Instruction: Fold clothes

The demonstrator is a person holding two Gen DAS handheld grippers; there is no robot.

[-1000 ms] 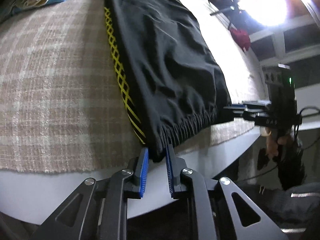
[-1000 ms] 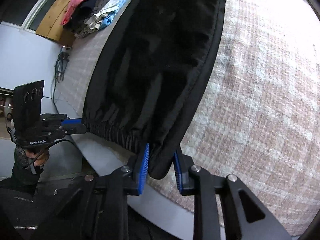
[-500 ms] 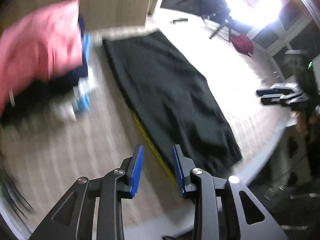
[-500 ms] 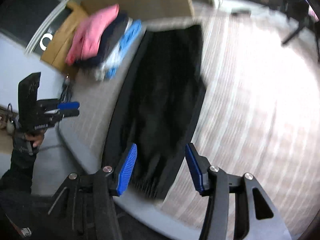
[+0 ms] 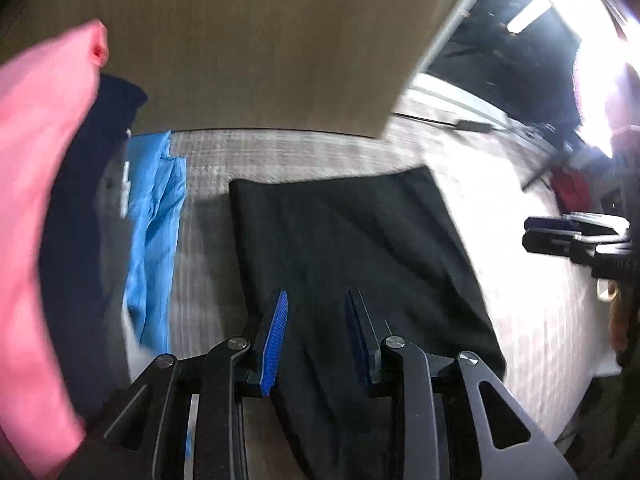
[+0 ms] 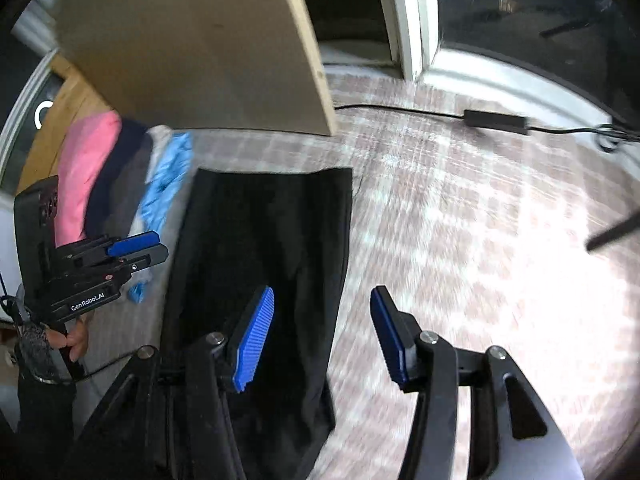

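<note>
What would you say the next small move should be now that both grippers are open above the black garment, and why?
Probably bring both grippers down to the far edge of the black garment and grip its two corners, since the left gripper and right gripper are open and empty and the garment lies flat, still long, on the checked cloth.

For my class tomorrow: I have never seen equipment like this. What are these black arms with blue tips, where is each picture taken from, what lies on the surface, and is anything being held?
There is no robot here. A person holds a hand-held black claw with blue ribbed pads in each hand, and a wide-angle camera on each looks along its fingers. One picture comes from the left claw, the other from the right claw; each also shows the other claw off to one side. Both stand open and hold nothing. Below them a long black garment lies flat on a beige checked cloth-covered table. Beside it sits a pile of clothes, pink on top, then dark, with light blue fabric nearest the garment. A black cable with an adapter runs along the far edge.
</note>
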